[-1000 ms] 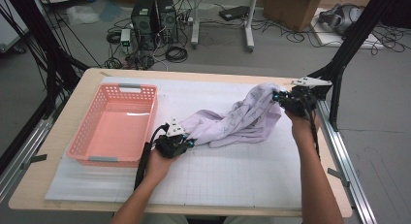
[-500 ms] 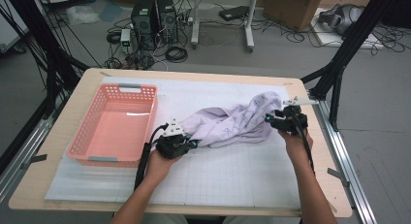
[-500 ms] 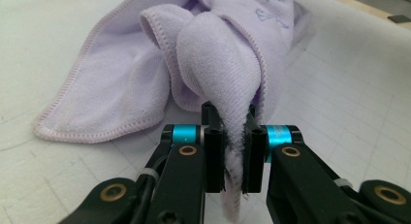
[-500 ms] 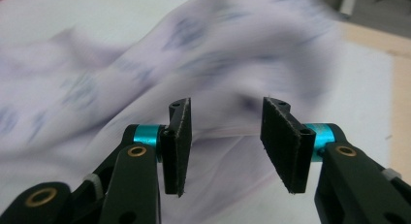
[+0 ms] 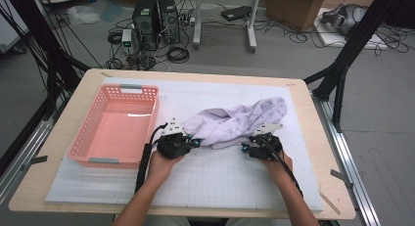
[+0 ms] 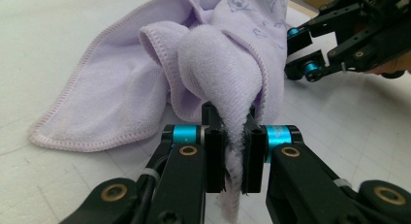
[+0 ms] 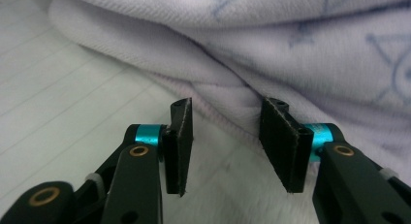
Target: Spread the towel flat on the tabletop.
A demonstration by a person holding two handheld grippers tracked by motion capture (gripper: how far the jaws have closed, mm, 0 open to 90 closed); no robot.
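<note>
High view, left to right. A pink slatted basket point(image 5: 116, 125) stands near the desk's left edge on a white gridded mat point(image 5: 220, 182); nothing lies inside it, and its bare floor catches a patch of light. Just right of the basket, the left gripper point(image 5: 192, 143) rests low on the mat, its jaws clamped on one end of a lilac towel point(image 5: 240, 122). The towel lies bunched across the middle of the mat, running from the left gripper up toward the desk's right rear corner, with a pale blue print on its upper folds. At the towel's near right edge sits the right gripper point(image 5: 247, 148), close to the cloth and nearer the desk's right edge than its left.

Left gripper view. The left gripper point(image 6: 233, 158) pinches a thick fold of the towel point(image 6: 218, 64) between its pads; a stitched hem curls to the left on the mat point(image 6: 58, 30), and the right gripper point(image 6: 310, 54) shows at upper right beside the cloth.

Right gripper view. The right gripper point(image 7: 227, 146) stands part open, its jaws having just been closing, with the towel point(image 7: 271, 44) hem lying between the pads point(image 7: 180, 146) but not pressed by them; the mat point(image 7: 58, 98) shows at left.
</note>
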